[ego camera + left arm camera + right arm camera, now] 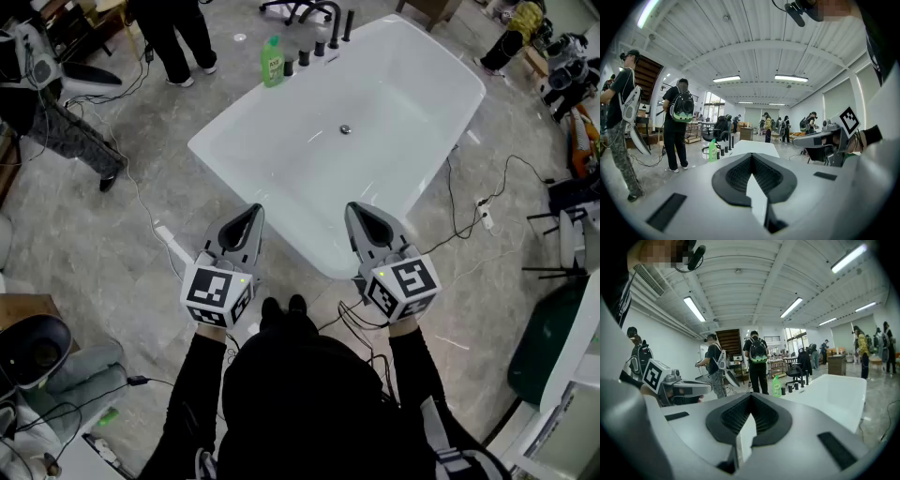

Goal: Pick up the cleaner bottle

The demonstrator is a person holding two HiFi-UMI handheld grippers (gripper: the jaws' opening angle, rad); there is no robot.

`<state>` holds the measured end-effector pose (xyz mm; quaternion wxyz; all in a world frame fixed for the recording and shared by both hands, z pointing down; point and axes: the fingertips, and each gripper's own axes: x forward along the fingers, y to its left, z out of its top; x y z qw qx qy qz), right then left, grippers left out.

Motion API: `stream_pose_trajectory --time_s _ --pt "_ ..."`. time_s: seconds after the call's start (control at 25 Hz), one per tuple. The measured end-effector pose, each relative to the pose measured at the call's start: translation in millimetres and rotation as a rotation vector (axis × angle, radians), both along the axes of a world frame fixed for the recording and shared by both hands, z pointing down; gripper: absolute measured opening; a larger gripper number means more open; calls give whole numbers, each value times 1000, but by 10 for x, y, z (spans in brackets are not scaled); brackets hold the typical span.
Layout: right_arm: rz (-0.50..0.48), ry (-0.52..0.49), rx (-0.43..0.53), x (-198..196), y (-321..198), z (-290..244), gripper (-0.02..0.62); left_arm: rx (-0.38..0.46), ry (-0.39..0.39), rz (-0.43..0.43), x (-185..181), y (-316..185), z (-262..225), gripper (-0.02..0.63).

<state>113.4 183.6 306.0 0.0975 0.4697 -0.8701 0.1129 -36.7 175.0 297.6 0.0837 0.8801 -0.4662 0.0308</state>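
The green cleaner bottle (273, 62) stands upright on the far left corner of the white bathtub's rim (216, 155), beside black tap fittings (319, 47). It shows small and far off in the left gripper view (712, 151) and in the right gripper view (776, 386). My left gripper (251, 216) and right gripper (360, 214) are held side by side at the tub's near end, far short of the bottle. Both point toward the tub. The left gripper (752, 158) and the right gripper (750, 399) each have their jaws together with nothing between them.
People stand on the floor beyond the tub's left side (178, 37). A black office chair (300, 9) is behind the tub. Cables and a power strip (485, 214) lie on the floor to the right. A dark green bin (548, 337) stands at the right.
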Motion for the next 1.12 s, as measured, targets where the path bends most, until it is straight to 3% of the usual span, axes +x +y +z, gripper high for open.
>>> stream_pose_trajectory --time_s 1.12 --pt "-21 -65 -55 109 -138 126 2 15 -18 -71 -81 -115 -6 8"
